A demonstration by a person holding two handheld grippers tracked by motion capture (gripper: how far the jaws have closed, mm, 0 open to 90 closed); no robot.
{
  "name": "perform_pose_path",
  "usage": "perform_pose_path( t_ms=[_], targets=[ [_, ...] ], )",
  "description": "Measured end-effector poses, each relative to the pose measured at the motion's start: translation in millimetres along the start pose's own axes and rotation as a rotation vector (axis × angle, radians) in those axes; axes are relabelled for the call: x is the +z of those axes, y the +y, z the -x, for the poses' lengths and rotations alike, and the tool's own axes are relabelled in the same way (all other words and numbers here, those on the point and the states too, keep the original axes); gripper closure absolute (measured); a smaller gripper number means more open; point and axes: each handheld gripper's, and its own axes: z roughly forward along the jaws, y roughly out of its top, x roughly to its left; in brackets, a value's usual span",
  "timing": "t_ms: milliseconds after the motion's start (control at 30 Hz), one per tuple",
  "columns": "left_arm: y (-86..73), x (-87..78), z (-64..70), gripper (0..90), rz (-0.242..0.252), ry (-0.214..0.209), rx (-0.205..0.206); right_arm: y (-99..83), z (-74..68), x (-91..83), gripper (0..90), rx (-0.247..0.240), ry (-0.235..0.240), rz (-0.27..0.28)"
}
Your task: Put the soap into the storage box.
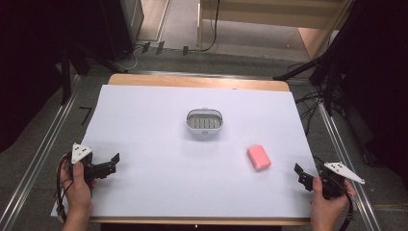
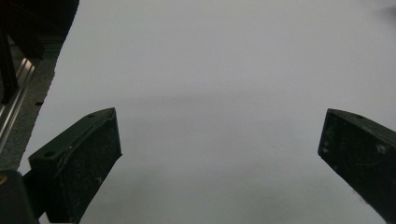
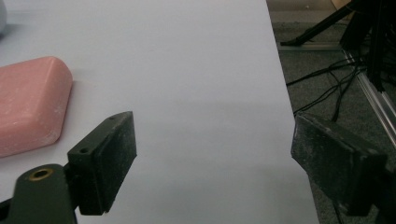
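- So I've got the pink soap bar lying flat on the white table cover, front-right of the grey soap dish and well apart from it.
- Right gripper sits near the table's right edge, jaws spread wide with nothing between them. Left gripper is over at the left edge, also wide apart and empty.
- In the high view the bar's long axis runs diagonally, from back-left to front-right, so its back end points roughly toward the dish.
- Biggest risk, I reckon: closing across that diagonal off-square, so the jaws catch the rounded corners and the bar twists or squirts out.
- In the right gripper view the soap bar sits left of the jaws, not between them, so closing now would just grab air.
- A low approach could also shove the bar across the slick cover.
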Motion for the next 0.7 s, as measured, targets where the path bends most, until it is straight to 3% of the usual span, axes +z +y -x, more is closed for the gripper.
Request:
perform_pose_path(
  t_ms=[133, 233, 267, 333, 400, 433, 467, 500, 567, 600, 633, 700],
  targets=[
    [0.1, 0.3, 1.3, 0.0, -0.003, 0.007, 0.011, 1.8, -4.7, 1.9, 21.5, -0.025, -0.04, -0.013],
    [0.2, 0.4, 1.2, 0.0, -0.004, 0.006, 0.01, 8.1, -11.3, 3.2, 33.6, -0.045, -0.06, -0.017],
    [0.2, 0.4, 1.2, 0.0, -0.004, 0.006, 0.01, 8.1, -11.3, 3.2, 33.6, -0.045, -0.06, -0.017],
    [0.3, 0.4, 0.6, 0.0, -0.007, 0.002, 0.009, 13.7, -16.1, 2.1, 32.0, -0.102, -0.08, -0.028],
    [0.3, 0.5, 0.7, 0.0, -0.006, 0.003, 0.009, 17.4, -19.0, -0.2, 32.2, -0.119, -0.076, -0.036],
    [0.3, 0.5, 0.7, 0.0, -0.007, 0.001, 0.01, 20.3, -18.2, -1.7, 32.0, -0.113, -0.015, -0.042],
    [0.3, 0.4, 0.7, 0.0, -0.006, 0.003, 0.01, 20.3, -18.2, -1.7, 32.0, -0.113, -0.015, -0.042],
    [0.2, 0.4, 0.8, 0.0, -0.007, 0.002, 0.008, 22.2, -19.0, -2.5, 28.6, -0.104, 0.036, -0.068],
    [0.2, 0.5, 0.9, 0.0, -0.006, 0.003, 0.008, 22.6, -20.4, -2.6, 26.3, -0.116, 0.024, -0.083],
    [0.3, 0.5, 0.8, 0.0, -0.007, 0.003, 0.007, 23.0, -23.9, -2.4, 19.4, -0.131, -0.008, -0.106],
    [0.3, 0.5, 0.7, 0.0, -0.008, 0.003, 0.007, 24.0, -32.0, 0.0, 12.6, -0.183, -0.046, -0.168],
    [0.3, 0.5, 0.7, 0.0, -0.007, 0.003, 0.007, 25.3, -35.9, 3.4, 11.0, -0.194, -0.01, -0.225]
  ],
)
